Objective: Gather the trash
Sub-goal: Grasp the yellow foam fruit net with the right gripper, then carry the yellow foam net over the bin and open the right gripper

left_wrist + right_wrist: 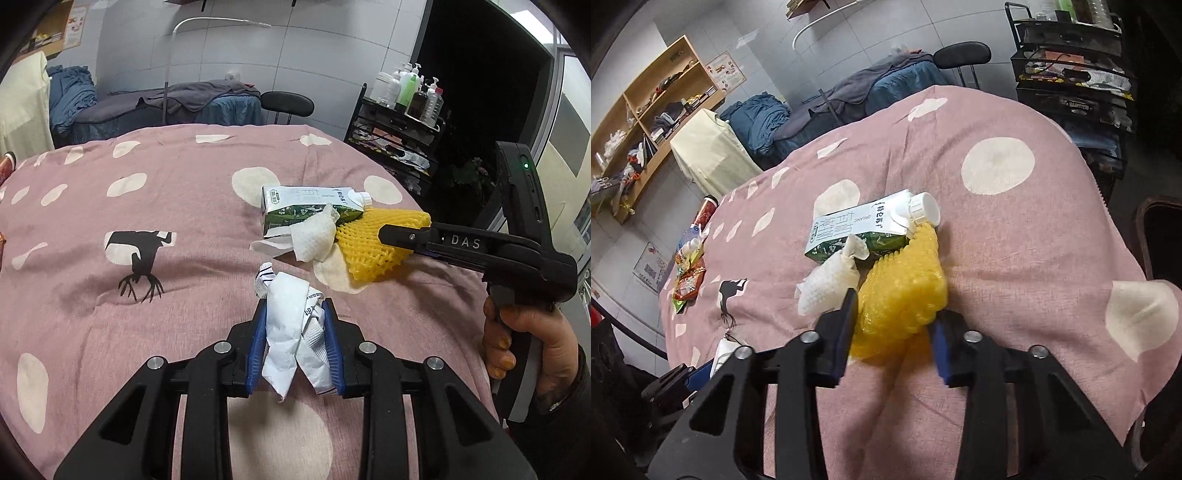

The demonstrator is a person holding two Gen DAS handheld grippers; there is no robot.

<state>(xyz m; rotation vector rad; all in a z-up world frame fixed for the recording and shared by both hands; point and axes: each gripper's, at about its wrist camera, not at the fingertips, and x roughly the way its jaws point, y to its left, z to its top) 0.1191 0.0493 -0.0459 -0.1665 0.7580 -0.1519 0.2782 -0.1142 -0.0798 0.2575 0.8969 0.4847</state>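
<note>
Holding crumpled white paper [291, 332], the left hand-held gripper [295, 347] is clamped tight on it above the pink spotted bench [92, 229]. At 2 o'clock, the right hand-held gripper [892, 332] pinches the yellow foam net [905, 288], touching the milk carton [864, 229] and tissue [827, 284]

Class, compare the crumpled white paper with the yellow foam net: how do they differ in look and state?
The crumpled white paper is smooth, creased sheet; the yellow foam net is bumpy mesh. The paper hangs off the cloth, while the net still lies on it, touching the carton. Each sits clamped in a hand-held gripper.
</note>
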